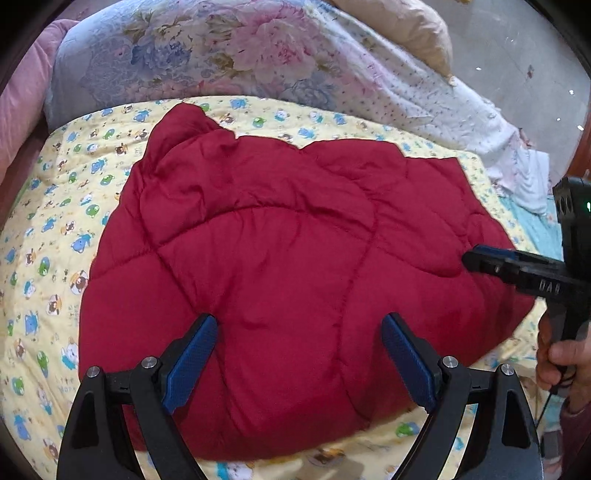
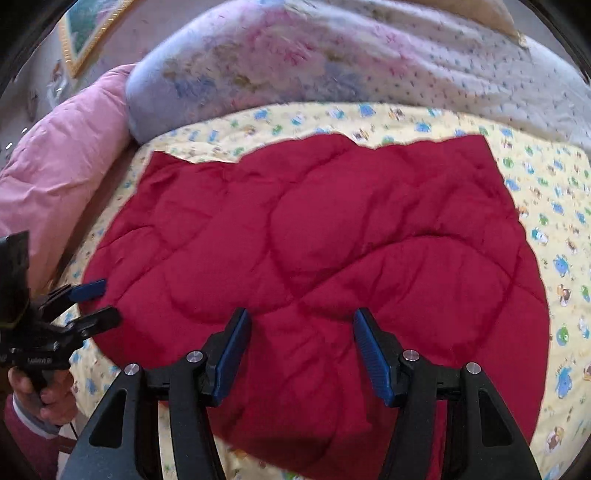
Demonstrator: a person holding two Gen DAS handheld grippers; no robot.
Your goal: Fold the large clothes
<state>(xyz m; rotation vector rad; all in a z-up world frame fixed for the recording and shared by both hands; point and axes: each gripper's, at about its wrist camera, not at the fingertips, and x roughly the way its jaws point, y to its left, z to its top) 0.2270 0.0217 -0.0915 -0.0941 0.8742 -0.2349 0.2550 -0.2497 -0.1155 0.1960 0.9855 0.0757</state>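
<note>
Two claws are open in front of me, both hovering over a dark red quilted padded garment [image 1: 288, 266] that lies spread flat in the middle of the bed. My left claw [image 1: 299, 360] has its blue-padded fingers [image 1: 190, 365] spread wide over the near edge of the red garment, gripping nothing. My right claw [image 2: 302, 354] stands the same way, blue pads apart, nothing between them, above the garment's near half.

From the left wrist view I see the right claw coming in from the right side, its tips over the red garment's right edge. From the right wrist view the left claw shows at the left side, fingers parted just at the garment's left edge; whether they touch the fabric I cannot tell.

Under the garment lies a pale yellow sheet printed with small cartoon animals [image 1: 55, 229], showing all round the red fabric. At the far side sits a bulky floral quilt in pale blue and pink [image 1: 221, 51], with a plain pink quilt [image 2: 62, 162] at the far left. A beige pillow [image 1: 406, 29] rests at the far right, beyond the floral quilt.
</note>
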